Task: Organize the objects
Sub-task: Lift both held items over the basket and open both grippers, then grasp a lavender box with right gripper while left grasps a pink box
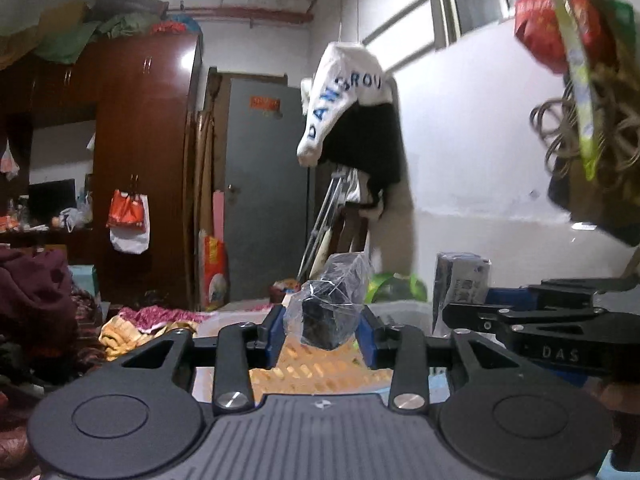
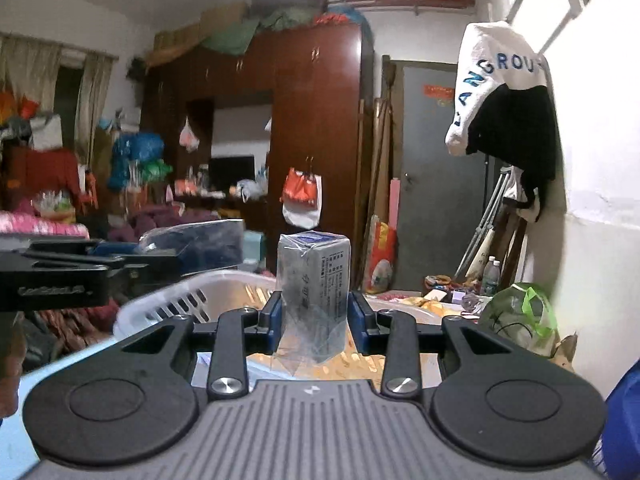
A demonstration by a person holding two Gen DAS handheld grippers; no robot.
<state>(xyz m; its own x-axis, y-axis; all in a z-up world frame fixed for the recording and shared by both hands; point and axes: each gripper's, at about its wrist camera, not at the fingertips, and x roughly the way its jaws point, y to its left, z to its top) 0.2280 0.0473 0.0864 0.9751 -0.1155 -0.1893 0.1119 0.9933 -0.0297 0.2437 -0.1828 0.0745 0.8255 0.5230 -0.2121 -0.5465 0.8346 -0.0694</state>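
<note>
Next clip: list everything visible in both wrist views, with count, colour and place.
Dark wrapped packet: one, black in clear plastic, clamped in the left gripper.
Grey wrapped box: one, grey with blue top, in clear plastic, clamped upright in the right gripper.
Basket: one, white slotted wall, below and ahead of both grippers.
Wardrobe: one, dark red-brown, back wall.
Door: one, grey, beside the wardrobe.
Hanging garment: one, white with blue letters over black, by the right wall.
Green bag: one, low by the right wall.
Left gripper: black, blue pads.
Right gripper: black, blue pads.
</note>
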